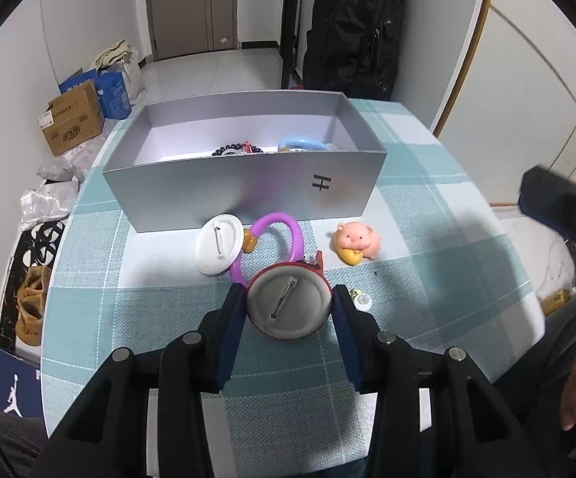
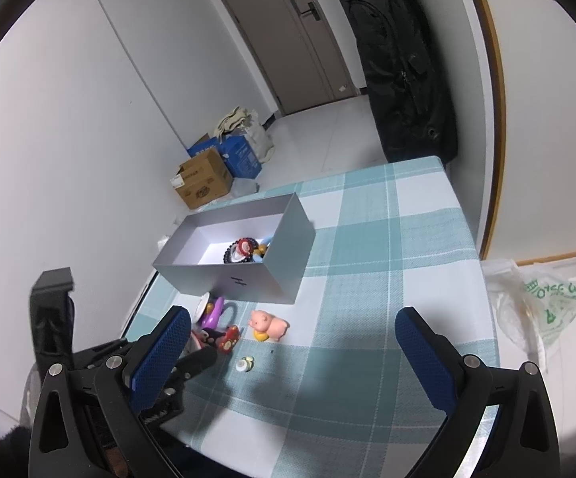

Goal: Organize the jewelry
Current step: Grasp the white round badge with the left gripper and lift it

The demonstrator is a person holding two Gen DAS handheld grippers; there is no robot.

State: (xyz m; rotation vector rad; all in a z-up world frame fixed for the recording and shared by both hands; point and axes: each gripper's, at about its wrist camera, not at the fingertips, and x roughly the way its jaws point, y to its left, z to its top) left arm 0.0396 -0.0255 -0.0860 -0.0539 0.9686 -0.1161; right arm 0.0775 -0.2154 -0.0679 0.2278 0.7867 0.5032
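My left gripper (image 1: 290, 304) is shut on a round red-rimmed pin badge (image 1: 289, 305), back side up with its pin showing, just above the checked tablecloth. Beyond it lie a white badge (image 1: 219, 243), a purple ring bracelet (image 1: 276, 243), a pink pig figure (image 1: 356, 241) and a small white clip (image 1: 361, 298). The grey open box (image 1: 244, 187) holds a bead bracelet (image 1: 234, 147) and a blue ring (image 1: 302, 144). My right gripper (image 2: 294, 342) is open and empty, held above the table; the pig (image 2: 269, 324) and box (image 2: 244, 275) lie ahead.
Table edges run at the left and right (image 1: 527, 290). Cardboard boxes (image 1: 73, 121) and bags stand on the floor at left. A black backpack (image 2: 403, 63) hangs beyond the table. A plastic bag (image 2: 539, 302) lies off the right edge.
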